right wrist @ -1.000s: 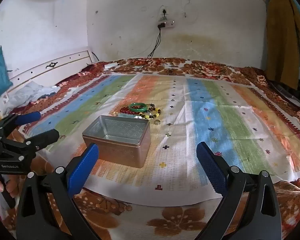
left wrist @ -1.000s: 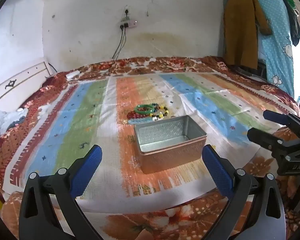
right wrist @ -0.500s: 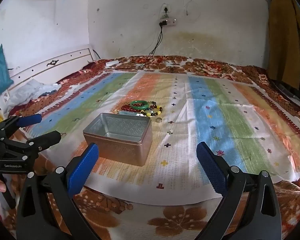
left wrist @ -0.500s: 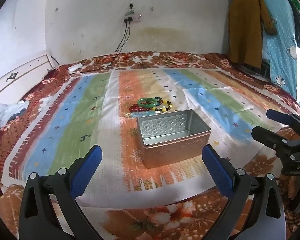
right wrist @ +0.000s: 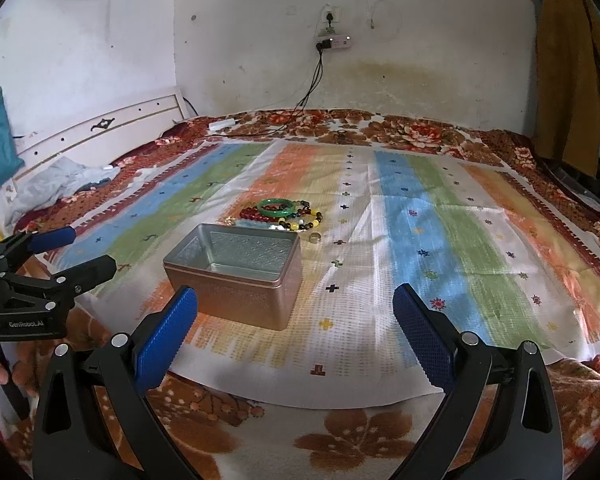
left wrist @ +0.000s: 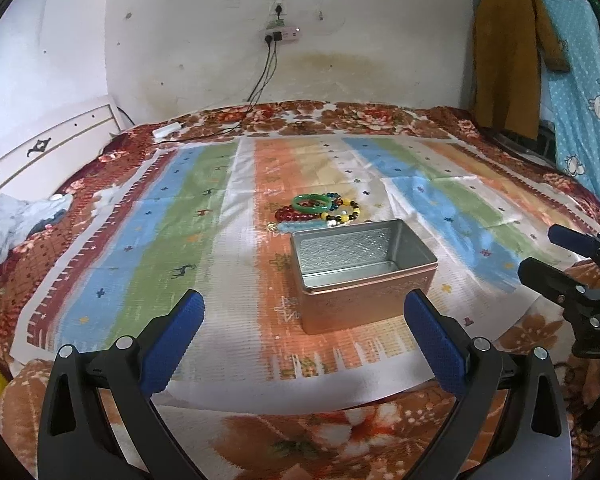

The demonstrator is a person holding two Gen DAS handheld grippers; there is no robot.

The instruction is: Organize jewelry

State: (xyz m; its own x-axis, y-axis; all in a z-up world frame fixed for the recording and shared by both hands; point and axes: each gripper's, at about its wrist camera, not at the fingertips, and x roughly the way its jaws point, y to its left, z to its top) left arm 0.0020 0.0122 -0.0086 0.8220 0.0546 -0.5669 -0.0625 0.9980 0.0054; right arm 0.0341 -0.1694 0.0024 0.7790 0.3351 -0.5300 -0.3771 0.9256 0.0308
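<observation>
Open empty metal tin (left wrist: pixel 364 276) upright on striped cloth, bead bracelets (left wrist: pixel 320 212) and green bangle (left wrist: pixel 313 202) heaped just behind

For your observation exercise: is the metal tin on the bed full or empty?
Empty. The metal tin has no lid on it and shows only its bare embossed floor; the bracelets lie on the cloth behind it.

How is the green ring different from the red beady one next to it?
The smooth green bangle is one solid hoop, while the dark red beaded bracelet is a string of many round beads. The green bangle looks to rest partly on top of the pile; the red bracelet lies lower, at its left. Both lie on the striped cloth behind the open metal tin, not inside it.
</observation>
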